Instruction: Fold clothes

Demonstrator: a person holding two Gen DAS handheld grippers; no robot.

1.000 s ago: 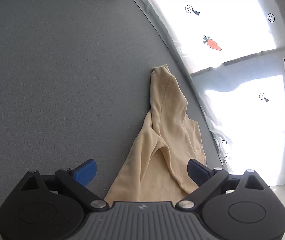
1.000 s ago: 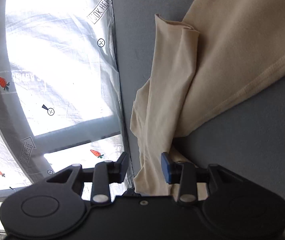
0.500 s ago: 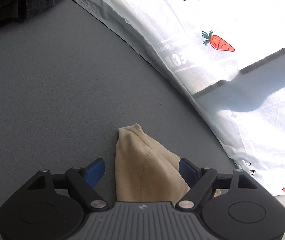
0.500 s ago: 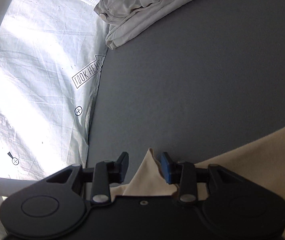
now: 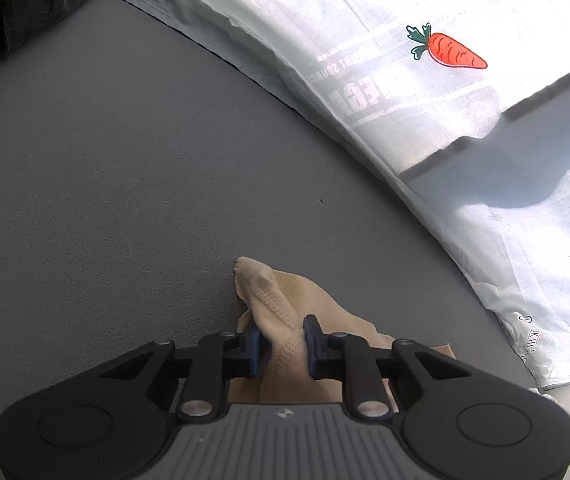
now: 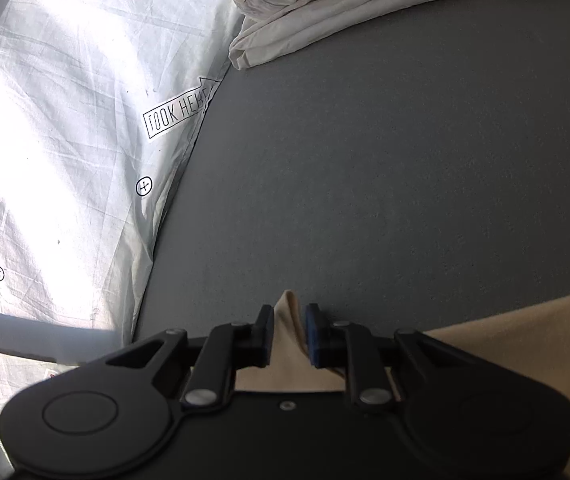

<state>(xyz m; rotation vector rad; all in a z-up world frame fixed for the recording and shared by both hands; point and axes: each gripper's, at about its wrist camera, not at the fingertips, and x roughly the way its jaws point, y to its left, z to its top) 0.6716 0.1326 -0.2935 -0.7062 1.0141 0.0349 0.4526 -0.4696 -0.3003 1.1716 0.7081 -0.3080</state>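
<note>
Both jaws have just been closing, so the left gripper and right gripper each pinch a corner of the tan shirt lying on the grey mat, nothing folded yet, I'd say.

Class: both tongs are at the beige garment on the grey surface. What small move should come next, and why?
Probably lift both tongs a little and draw them apart. The left tongs and right tongs have just closed, each pinching a bunched end of the beige garment, which lies crumpled on the grey surface.
</note>
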